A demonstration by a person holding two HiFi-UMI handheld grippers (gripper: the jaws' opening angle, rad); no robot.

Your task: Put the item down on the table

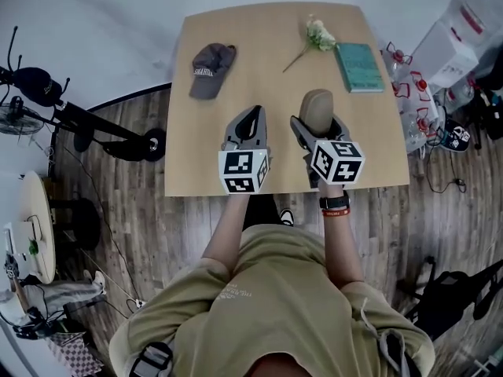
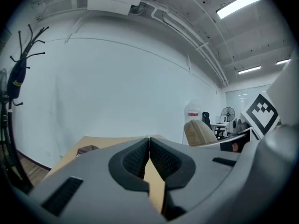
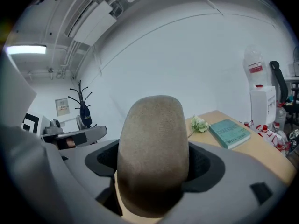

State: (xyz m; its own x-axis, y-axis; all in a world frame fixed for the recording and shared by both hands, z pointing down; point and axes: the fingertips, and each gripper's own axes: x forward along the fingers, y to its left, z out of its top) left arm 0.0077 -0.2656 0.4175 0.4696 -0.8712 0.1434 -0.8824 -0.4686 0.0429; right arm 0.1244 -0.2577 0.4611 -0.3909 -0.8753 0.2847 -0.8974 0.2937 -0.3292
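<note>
My right gripper (image 1: 318,122) is shut on a tan, felt-like oval item (image 1: 317,107), held above the near right part of the wooden table (image 1: 236,45). In the right gripper view the item (image 3: 152,143) stands upright between the jaws and fills the middle, hiding most of the pads. My left gripper (image 1: 250,116) hovers beside it to the left, shut and empty. Its jaws (image 2: 149,146) meet with nothing between them, and the tan item (image 2: 198,133) shows off to the right.
On the table lie a dark grey cap (image 1: 211,69) at far left, a white flower (image 1: 317,34) at the back, and a teal book (image 1: 358,66) at far right. A scooter (image 1: 78,124) stands left of the table, bottles and clutter (image 1: 464,30) to the right.
</note>
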